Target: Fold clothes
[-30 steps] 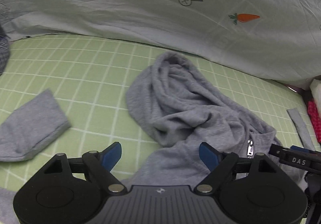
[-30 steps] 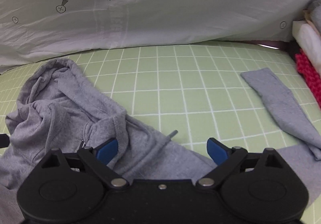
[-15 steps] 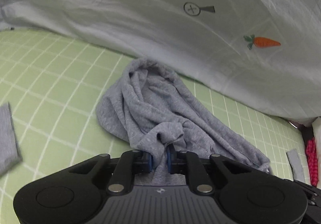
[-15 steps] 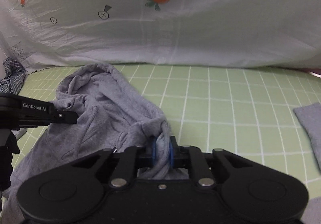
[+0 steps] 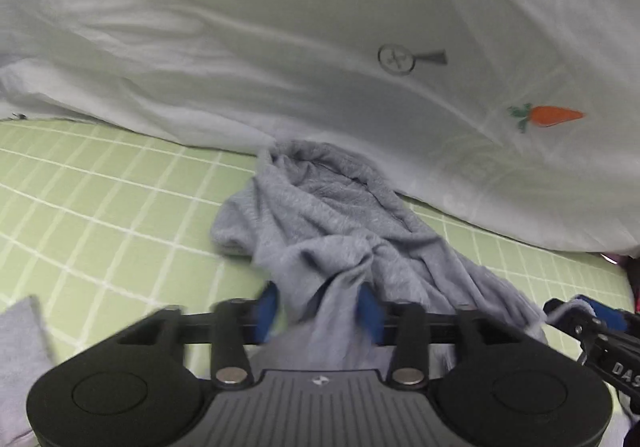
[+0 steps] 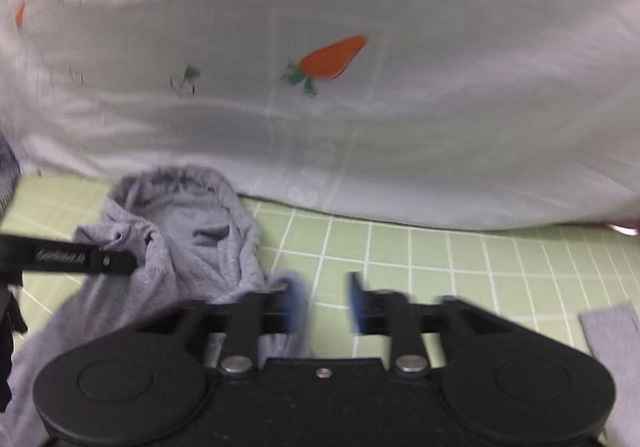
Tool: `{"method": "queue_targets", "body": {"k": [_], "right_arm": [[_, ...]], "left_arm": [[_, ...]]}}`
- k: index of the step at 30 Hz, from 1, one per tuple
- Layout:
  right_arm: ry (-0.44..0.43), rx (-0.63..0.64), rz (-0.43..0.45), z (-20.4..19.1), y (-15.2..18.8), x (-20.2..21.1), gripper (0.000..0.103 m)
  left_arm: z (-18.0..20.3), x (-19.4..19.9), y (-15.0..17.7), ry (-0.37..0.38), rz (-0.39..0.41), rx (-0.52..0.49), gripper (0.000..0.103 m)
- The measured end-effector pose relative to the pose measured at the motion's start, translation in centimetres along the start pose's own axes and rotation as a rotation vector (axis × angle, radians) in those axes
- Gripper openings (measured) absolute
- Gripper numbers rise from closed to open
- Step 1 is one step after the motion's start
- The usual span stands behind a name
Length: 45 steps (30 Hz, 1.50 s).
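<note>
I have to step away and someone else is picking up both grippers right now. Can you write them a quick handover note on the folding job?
Left gripper: open, fabric of the grey hoodie lying between its blue pads, not clamped.
Right gripper: open, nothing held; the hoodie edge lies by its left pad.
Hoodie: bunched on the green checked sheet, hood end against the white carrot-print cover. Its sleeves trail out near each gripper's outer side.
Done: no neat fold is visible yet; both grippers have let go.
Left: spread the body flat, bring the sleeves in, fold the hood down, then fold up. The views are blurred, so check before regrasping.
</note>
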State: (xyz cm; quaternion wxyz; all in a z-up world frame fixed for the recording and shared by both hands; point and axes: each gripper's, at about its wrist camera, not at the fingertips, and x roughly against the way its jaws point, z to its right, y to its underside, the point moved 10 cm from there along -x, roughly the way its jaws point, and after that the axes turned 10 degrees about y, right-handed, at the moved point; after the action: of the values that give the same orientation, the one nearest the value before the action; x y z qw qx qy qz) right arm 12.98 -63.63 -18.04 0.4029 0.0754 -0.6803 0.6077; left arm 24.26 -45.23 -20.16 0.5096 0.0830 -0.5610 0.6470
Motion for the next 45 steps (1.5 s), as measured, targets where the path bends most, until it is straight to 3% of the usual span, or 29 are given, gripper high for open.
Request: {"method": "queue_targets", "body": {"k": [1, 4, 8, 10, 14, 18, 19, 21, 22, 23, 24, 26, 27, 29, 33, 35, 36, 38, 42, 43, 45], "right_arm": [[0.003, -0.013, 0.000, 0.1, 1.0, 1.4, 0.074], [0.014, -0.053, -0.065, 1.7, 5.5, 5.5, 0.074], [0.027, -0.144, -0.187, 4.0, 12.7, 10.7, 0.075], [0.033, -0.177, -0.247, 4.7, 16.2, 12.8, 0.075], [0.064, -0.230, -0.336, 5.4, 21.7, 16.0, 0.075], [0.078, -0.235, -0.346, 5.2, 24.1, 18.2, 0.076], [0.080, -0.230, -0.351, 5.0, 24.5, 18.5, 0.076], [0.084, -0.229, -0.359, 4.7, 25.3, 19.3, 0.076], [0.079, -0.240, -0.356, 4.6, 25.5, 19.8, 0.075], [0.074, -0.254, -0.353, 4.4, 25.6, 20.1, 0.067], [0.070, -0.262, -0.351, 4.1, 25.7, 20.4, 0.060], [0.059, -0.258, -0.359, 3.6, 25.7, 20.8, 0.022], [0.055, -0.260, -0.364, 3.3, 25.8, 21.0, 0.015], [0.052, -0.272, -0.376, 2.7, 26.0, 21.4, 0.013], [0.071, -0.265, -0.387, 1.6, 26.0, 22.4, 0.013], [0.083, -0.260, -0.389, 1.5, 25.5, 23.2, 0.021], [0.089, -0.257, -0.390, 1.5, 25.3, 23.5, 0.026], [0.100, -0.251, -0.393, 1.4, 24.8, 24.2, 0.056], [0.100, -0.262, -0.313, 3.8, 22.4, 26.1, 0.090], [0.094, -0.266, -0.288, 4.5, 21.7, 26.5, 0.103], [0.083, -0.275, -0.244, 5.9, 20.5, 27.0, 0.103]], "left_arm": [[-0.5, 2.0, 0.5, -0.013, 0.028, 0.001, 0.073], [-2.5, 7.0, 3.0, -0.045, 0.044, 0.016, 0.074], [-6.3, 12.5, 8.7, -0.172, -0.027, 0.069, 0.074], [-8.0, 14.4, 12.1, -0.193, -0.076, 0.147, 0.074], [-9.2, 16.6, 17.4, -0.153, -0.133, 0.294, 0.073], [-8.1, 17.3, 19.7, -0.157, -0.149, 0.217, 0.072], [-7.4, 17.4, 20.1, -0.138, -0.154, 0.197, 0.069], [-6.3, 17.4, 20.6, -0.082, -0.150, 0.170, 0.033], [-6.1, 17.4, 20.9, -0.075, -0.158, 0.158, 0.020], [-5.9, 17.3, 21.2, -0.071, -0.167, 0.147, 0.005], [-5.8, 17.3, 21.2, -0.067, -0.160, 0.141, 0.004], [-6.1, 17.6, 21.0, -0.070, -0.152, 0.137, 0.004], [-6.4, 17.7, 20.8, -0.076, -0.146, 0.133, 0.003], [-7.7, 18.1, 19.4, -0.117, -0.123, 0.118, 0.003], [-10.1, 18.4, 17.6, -0.108, -0.110, 0.164, 0.006], [-10.6, 18.6, 17.2, -0.118, -0.125, 0.173, 0.013], [-10.6, 18.9, 17.1, -0.141, -0.132, 0.167, 0.023], [-10.2, 20.0, 16.9, -0.164, -0.122, 0.168, 0.042], [-8.0, 22.6, 16.7, -0.167, -0.071, 0.178, 0.078], [-6.8, 23.3, 16.7, -0.167, -0.062, 0.166, 0.081], [-4.3, 24.1, 17.0, -0.162, -0.062, 0.134, 0.084]]}}
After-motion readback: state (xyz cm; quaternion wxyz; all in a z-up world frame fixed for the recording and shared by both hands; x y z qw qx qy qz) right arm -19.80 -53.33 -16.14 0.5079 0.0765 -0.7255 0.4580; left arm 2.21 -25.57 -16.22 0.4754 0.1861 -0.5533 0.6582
